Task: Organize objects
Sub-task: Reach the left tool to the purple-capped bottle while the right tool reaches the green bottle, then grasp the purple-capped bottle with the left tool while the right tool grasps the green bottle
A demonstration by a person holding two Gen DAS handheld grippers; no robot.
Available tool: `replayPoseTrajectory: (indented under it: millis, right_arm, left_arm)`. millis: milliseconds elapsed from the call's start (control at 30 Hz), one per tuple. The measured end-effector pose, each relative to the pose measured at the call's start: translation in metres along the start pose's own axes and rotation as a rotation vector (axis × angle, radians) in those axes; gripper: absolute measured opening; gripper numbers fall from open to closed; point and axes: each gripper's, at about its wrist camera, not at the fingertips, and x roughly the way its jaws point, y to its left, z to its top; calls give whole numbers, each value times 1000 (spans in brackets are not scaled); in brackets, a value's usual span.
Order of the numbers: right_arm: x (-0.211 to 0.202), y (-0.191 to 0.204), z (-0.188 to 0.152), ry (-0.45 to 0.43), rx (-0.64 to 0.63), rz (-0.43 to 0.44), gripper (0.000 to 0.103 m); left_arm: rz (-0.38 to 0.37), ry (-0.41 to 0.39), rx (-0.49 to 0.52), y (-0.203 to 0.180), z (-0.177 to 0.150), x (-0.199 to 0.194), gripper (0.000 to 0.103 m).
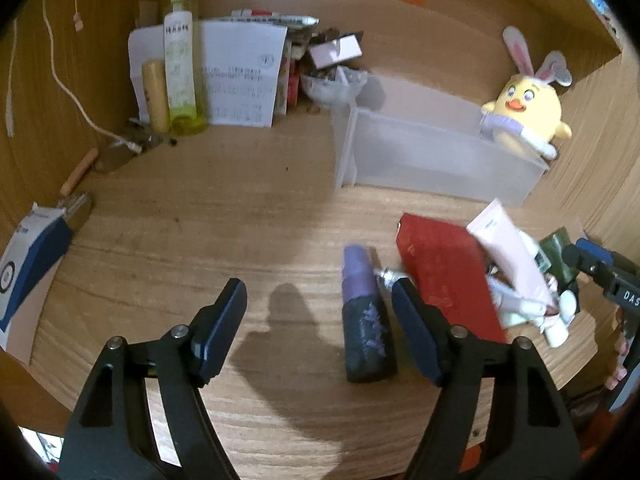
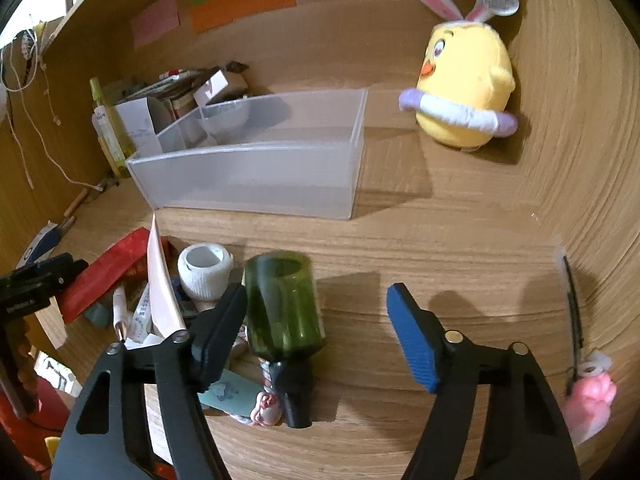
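A clear plastic bin (image 1: pixel 440 160) (image 2: pixel 256 172) stands on the wooden desk. My left gripper (image 1: pixel 320 300) is open and empty; a purple-and-black tube (image 1: pixel 364 312) lies between its fingers, near the right one. A red box (image 1: pixel 448 280) and a pink tube (image 1: pixel 508 256) lie to the right. My right gripper (image 2: pixel 316 304) is open; a dark green bottle (image 2: pixel 284 312) with a black cap lies between its fingers, against the left finger. A white roll (image 2: pixel 206 272) and small items are piled at the left.
A yellow chick plush (image 1: pixel 524 108) (image 2: pixel 464 80) sits at the back right. A green spray bottle (image 1: pixel 182 60), papers and clutter stand at the back left. A blue-white box (image 1: pixel 28 264) lies at the left edge. A pink paw toy (image 2: pixel 592 404) lies at the right.
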Motion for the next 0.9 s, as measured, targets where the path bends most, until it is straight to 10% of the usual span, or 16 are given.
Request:
replayPoseTrajectory:
  millis: [267, 500, 900]
  right_arm:
    - [16, 2, -3, 73, 3, -5, 49]
    - [17, 1, -5, 49, 7, -27, 39]
    - [-8, -6, 36, -81, -16, -59, 38]
  left_arm:
    - [11, 19, 10, -3, -6, 10, 70]
    - [42, 1, 8, 1, -6, 16, 25]
    - [23, -83, -32, 14, 24, 1, 25]
